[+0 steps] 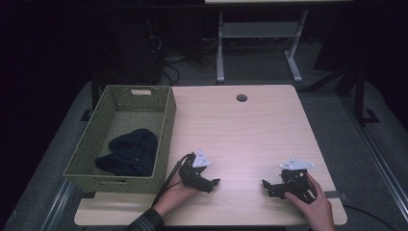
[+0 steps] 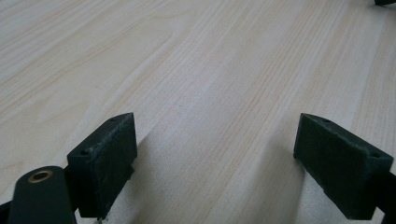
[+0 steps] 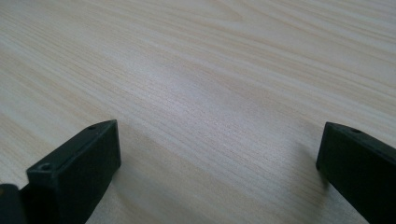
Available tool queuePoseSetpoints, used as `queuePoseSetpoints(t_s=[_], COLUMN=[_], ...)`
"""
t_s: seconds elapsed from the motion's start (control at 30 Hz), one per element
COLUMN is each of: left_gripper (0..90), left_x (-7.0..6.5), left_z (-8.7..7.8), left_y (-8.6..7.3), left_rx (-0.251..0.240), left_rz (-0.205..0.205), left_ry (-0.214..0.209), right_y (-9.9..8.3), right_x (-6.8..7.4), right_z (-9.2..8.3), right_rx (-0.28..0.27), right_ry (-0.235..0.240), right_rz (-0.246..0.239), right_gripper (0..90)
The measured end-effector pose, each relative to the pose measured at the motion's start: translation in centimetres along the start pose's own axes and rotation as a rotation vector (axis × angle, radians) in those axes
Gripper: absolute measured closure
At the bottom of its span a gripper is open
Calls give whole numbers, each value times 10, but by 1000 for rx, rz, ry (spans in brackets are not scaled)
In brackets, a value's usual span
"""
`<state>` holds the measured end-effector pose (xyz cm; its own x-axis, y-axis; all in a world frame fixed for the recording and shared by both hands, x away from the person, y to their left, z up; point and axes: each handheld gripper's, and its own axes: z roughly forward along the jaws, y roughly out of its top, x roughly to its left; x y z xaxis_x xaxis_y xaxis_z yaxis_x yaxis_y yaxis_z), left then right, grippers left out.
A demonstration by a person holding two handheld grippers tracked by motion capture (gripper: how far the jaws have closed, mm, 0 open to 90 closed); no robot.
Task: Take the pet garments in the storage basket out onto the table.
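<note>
The dark garment (image 1: 129,153) lies bundled on the floor of the green woven basket (image 1: 166,126), toward its near right corner, at the left side of the table (image 1: 250,130). We judge the placing step complete: the cloth sits wholly inside the basket walls and neither tool touches it. Just right of the basket's near corner, the left gripper (image 1: 211,183) rests low over bare wood with its jaws wide apart and nothing between them. Well apart from it, at the near right of the table, the right gripper (image 1: 265,185) sits likewise, jaws spread and empty. We judge that any next move calls for lifting one tool and carrying it left over the basket rim before descending on the cloth. The high view gives us the basket, the garment and both hands together; the left gripper view and right gripper view give us instead the pad faces (image 2: 105,163) (image 3: 74,175) and the wood grain between them, confirming the empty gaps.
</note>
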<state>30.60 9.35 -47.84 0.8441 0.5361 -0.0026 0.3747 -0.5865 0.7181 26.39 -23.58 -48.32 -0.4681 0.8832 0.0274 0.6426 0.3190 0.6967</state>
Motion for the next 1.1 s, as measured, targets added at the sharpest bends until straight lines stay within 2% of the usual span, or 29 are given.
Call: queuePoseSetpoints(t_s=[0.43, 0.8, 0.97, 1.1], left_gripper=[128, 135, 137, 138], left_x=[0, 0, 1, 0], left_z=[0, -2, -3, -5], left_y=[0, 5, 6, 9], left_rx=[3, 44, 42, 55], left_rz=[-2, -22, -46, -38], left_ry=[1, -17, -27, -28], right_y=[0, 0, 0, 0], right_x=[0, 0, 0, 0], right_z=[0, 0, 0, 0], right_rx=[0, 0, 1, 1], right_ry=[0, 0, 0, 0], right_rz=[0, 0, -1, -3], right_gripper=[0, 0, 0, 0])
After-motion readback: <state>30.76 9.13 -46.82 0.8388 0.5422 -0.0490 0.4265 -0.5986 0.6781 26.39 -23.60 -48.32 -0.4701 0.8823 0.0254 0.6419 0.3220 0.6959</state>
